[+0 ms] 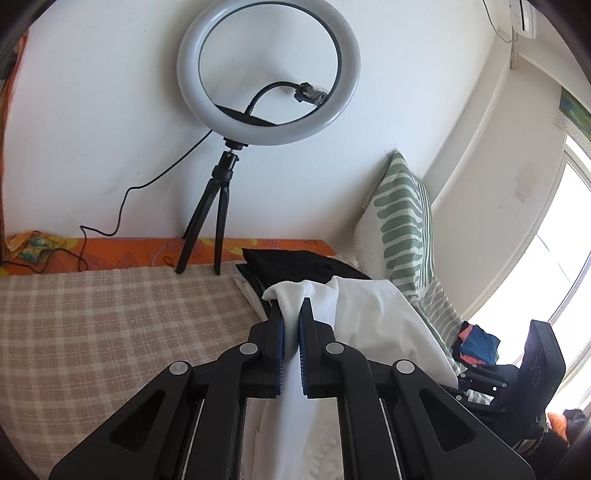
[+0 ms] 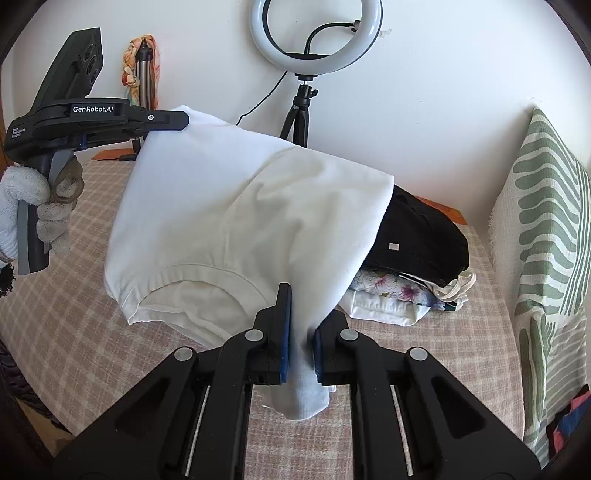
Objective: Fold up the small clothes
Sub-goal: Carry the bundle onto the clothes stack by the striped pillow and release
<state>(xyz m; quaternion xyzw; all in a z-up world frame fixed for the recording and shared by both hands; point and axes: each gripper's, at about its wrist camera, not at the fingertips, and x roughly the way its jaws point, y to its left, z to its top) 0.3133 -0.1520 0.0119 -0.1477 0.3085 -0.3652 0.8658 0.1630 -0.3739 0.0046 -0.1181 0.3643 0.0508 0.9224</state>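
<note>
A white garment [image 2: 236, 210] hangs stretched between both grippers above the checked bed cover [image 2: 74, 314]. My right gripper [image 2: 301, 314] is shut on one end of it, near the camera. My left gripper [image 2: 173, 123] is shut on the far upper corner, seen from the side in the right wrist view. In the left wrist view the left gripper [image 1: 291, 314] pinches a fold of the white garment [image 1: 376, 314], which drapes down to the right. The garment's ribbed hem [image 2: 192, 273] faces the right camera.
A stack of folded clothes with a black piece on top [image 2: 417, 236] lies behind the garment. A ring light on a tripod [image 2: 314, 33] stands by the wall. A green striped pillow [image 2: 546, 229] leans at the right. More clothes [image 1: 476, 343] lie beyond the pillow.
</note>
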